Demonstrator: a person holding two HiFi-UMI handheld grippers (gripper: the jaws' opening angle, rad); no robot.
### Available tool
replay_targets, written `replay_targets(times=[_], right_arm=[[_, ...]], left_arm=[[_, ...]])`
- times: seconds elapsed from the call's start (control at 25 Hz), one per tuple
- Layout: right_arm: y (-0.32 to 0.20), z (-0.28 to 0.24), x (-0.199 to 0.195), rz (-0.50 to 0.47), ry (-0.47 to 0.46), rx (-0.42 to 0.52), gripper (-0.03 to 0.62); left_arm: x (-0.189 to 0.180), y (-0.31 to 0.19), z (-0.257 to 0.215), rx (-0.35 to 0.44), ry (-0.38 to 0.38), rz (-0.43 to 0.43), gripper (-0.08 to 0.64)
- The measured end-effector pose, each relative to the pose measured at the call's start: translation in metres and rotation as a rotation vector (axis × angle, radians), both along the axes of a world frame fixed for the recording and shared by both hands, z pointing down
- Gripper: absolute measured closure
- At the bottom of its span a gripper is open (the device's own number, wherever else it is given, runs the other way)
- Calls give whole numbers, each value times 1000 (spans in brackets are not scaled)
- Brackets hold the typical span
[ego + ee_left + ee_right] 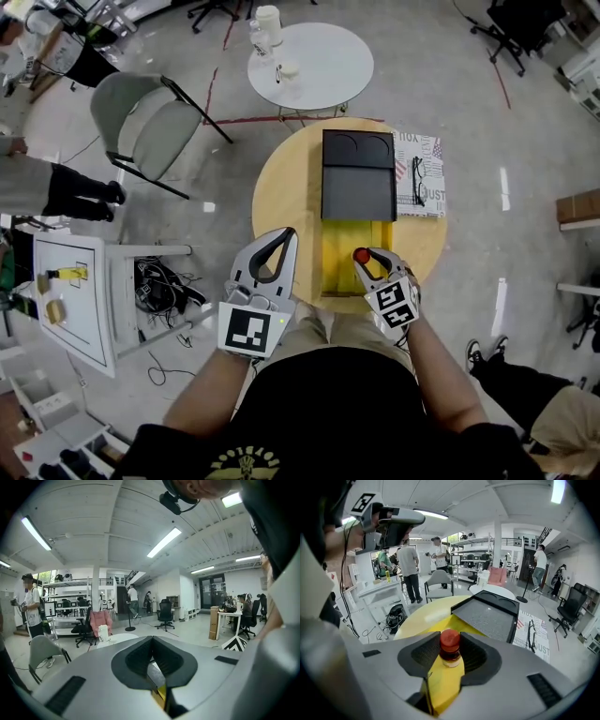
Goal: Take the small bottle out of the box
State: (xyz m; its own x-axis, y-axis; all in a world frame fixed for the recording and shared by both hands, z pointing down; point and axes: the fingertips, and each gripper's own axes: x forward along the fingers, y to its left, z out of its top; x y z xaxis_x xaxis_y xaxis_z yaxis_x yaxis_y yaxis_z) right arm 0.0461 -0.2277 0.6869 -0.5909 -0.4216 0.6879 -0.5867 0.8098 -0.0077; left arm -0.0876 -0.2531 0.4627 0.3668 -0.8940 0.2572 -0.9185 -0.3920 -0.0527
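The small dark bottle with a red cap (450, 649) stands upright between the jaws of the right tool (368, 258), whose pads look closed against its sides. Its long axis is vertical, across the tool's downward slant. Below it is the near end of the open yellow box (336, 267), its black lid (358, 178) lying beyond on the round wooden tabletop (281, 192). The left tool (284, 236), jaws together and empty, hangs left of the box. The way out is likely straight up.

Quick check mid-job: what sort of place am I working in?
Probably an open-plan lab or workshop office: rolling office chair, metal shelving, loose cables.
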Motion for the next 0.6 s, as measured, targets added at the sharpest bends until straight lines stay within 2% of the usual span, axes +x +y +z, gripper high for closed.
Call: replay_targets(times=[0.6], right_arm=[[6,-74,8,48,-21,31,448]], left_arm=[[1,16,-29,41,2,3,546]])
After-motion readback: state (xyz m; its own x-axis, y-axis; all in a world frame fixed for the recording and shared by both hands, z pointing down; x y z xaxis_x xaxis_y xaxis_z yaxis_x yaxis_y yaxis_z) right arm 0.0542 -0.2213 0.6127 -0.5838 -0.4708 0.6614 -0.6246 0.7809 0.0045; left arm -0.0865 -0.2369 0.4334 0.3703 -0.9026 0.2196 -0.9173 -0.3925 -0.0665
